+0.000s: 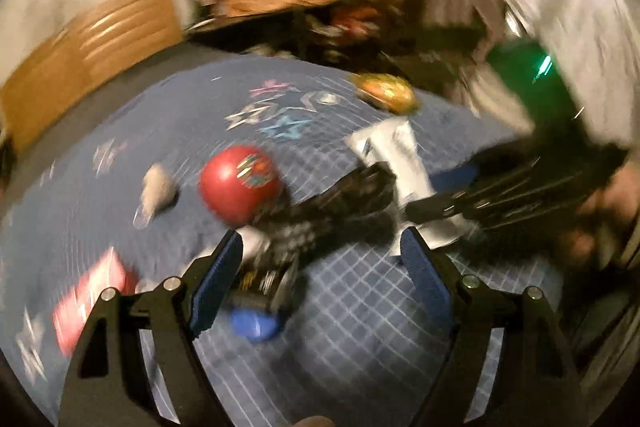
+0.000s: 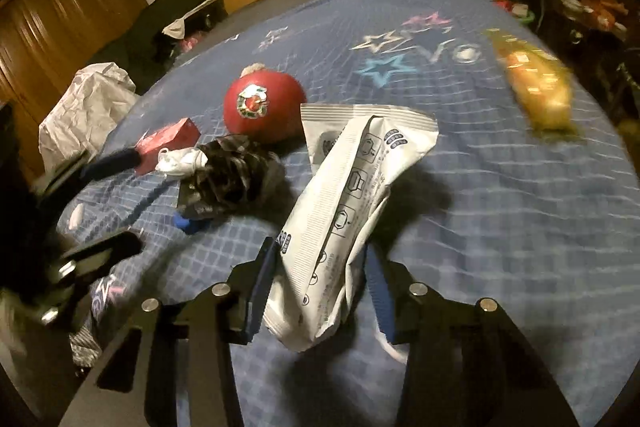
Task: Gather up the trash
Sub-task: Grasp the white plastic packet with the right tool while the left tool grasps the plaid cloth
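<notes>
The right gripper (image 2: 320, 279) clamps the white wrapper (image 2: 348, 195), lifted above the blue quilt (image 2: 500, 227). The left gripper (image 1: 320, 251) hangs wide open over the dark crumpled wrapper (image 1: 320, 223) beside the red ball (image 1: 238, 183).

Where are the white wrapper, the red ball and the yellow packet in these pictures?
white wrapper (image 2: 348, 195): right wrist view, on its printed middle.
red ball (image 2: 262, 109): right wrist view, on its front, by the sticker.
yellow packet (image 2: 536, 87): right wrist view, on its blurred middle.
</notes>
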Demonstrator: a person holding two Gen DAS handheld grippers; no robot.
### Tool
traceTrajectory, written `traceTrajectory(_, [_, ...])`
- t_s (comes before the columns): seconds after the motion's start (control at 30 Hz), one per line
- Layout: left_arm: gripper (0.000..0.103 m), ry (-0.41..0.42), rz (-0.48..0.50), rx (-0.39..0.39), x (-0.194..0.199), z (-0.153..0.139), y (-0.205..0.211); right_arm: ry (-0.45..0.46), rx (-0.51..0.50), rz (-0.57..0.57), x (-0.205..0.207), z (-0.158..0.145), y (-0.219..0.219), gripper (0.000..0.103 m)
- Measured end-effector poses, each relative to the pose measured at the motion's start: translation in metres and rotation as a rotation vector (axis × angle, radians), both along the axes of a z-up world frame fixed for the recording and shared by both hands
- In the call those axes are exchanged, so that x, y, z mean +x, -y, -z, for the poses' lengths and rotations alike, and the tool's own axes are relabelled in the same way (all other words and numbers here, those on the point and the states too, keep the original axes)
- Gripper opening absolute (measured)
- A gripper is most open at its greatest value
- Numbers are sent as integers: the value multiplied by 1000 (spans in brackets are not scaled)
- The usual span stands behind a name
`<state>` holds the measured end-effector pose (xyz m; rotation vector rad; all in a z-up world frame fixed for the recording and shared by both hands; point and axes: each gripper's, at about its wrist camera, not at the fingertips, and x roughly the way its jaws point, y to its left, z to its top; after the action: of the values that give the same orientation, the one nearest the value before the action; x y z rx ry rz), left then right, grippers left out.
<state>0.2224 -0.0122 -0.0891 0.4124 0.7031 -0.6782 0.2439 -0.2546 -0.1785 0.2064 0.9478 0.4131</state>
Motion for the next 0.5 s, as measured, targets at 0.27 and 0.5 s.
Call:
traceTrajectory(0.27, [78, -28, 124, 172, 40, 23, 53, -44, 32, 22, -47, -11, 67, 46])
traceTrajectory(0.5, [38, -124, 87, 239, 57, 50, 75, -54, -29, 12, -43, -10, 79, 49])
